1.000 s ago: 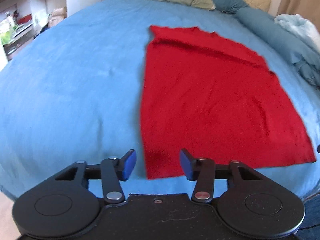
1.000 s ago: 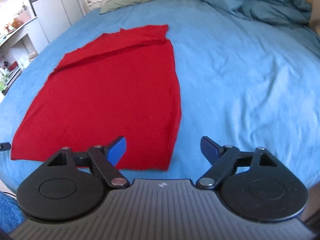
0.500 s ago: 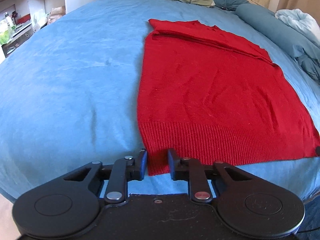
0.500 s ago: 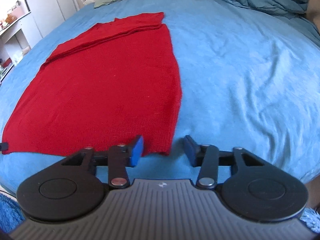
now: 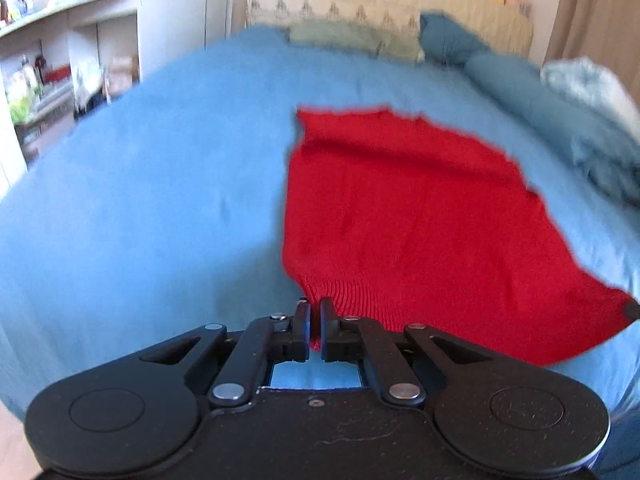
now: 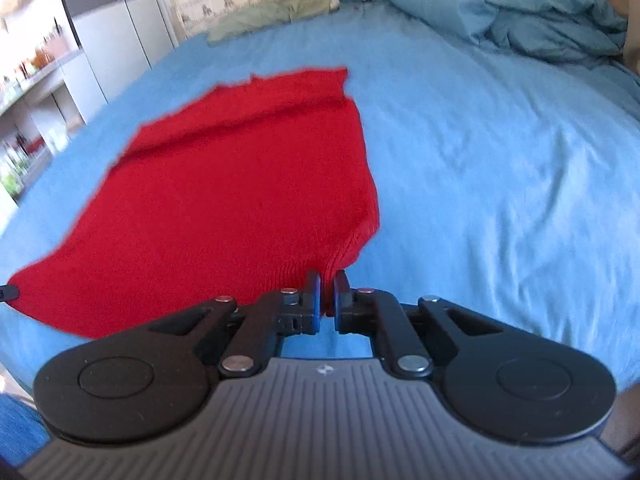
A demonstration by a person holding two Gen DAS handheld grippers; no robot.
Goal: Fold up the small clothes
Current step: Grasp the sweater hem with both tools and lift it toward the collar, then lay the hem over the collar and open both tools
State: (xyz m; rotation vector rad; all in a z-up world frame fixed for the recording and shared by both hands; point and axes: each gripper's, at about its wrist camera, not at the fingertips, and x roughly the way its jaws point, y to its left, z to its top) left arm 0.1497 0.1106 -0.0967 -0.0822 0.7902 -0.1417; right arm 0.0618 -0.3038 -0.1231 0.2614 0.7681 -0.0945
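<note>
The red knit garment [image 5: 420, 216] lies spread on the blue bedsheet [image 5: 140, 200], with its ribbed hem toward both grippers. The left gripper [image 5: 315, 320] is pinched on the hem's left corner, lifting it off the sheet. The right gripper [image 6: 327, 294] is pinched on the hem's right corner (also raised). Beyond the garment's far edge lies a green pillow [image 6: 276, 16].

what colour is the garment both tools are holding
Red, a knit sweater with a ribbed hem, lying on a blue bedsheet. Clearest in the right wrist view.
</note>
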